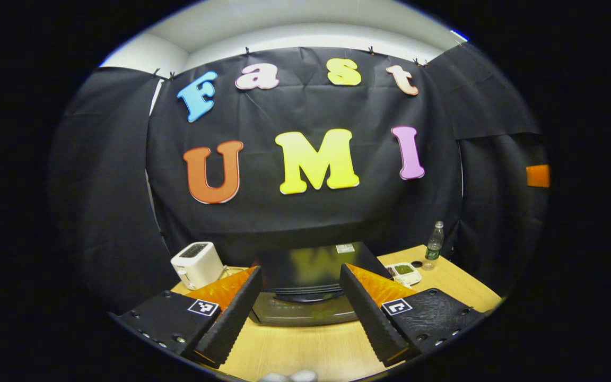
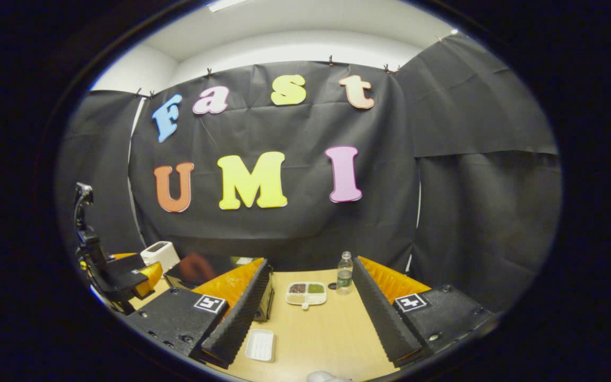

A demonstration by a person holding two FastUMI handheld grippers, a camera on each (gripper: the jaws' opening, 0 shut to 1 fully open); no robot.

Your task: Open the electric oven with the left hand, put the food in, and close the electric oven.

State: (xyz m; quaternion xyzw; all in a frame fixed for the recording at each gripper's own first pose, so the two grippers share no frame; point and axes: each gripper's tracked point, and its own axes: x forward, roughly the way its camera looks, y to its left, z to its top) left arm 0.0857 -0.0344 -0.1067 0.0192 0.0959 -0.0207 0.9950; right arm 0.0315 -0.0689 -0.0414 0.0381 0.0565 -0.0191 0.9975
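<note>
The left hand-held gripper (image 1: 301, 313) hovers with its two ridged, wedge-shaped fingers spread wide apart and nothing between them. Straight ahead of it stands the electric oven (image 1: 308, 284), a dark, boxy appliance with a glossy top and a smooth door that is closed; it sits toward the far edge of the pale wood-grain table (image 1: 305, 350). At the far left corner stands a white, rounded toaster (image 1: 197, 263) with a slot in its top.

The right hand-held gripper (image 2: 311, 318) is likewise open, its serrated fingers apart and empty above the table's middle. Near the far edge lies a white divided dish (image 2: 306, 293) with compartments of dark, green and pale food, and just beside it, to its right, stands an upright clear plastic bottle (image 2: 344, 273). A small, empty, white rectangular tray (image 2: 260, 345) with rounded corners lies flat near the table's near edge.
</note>
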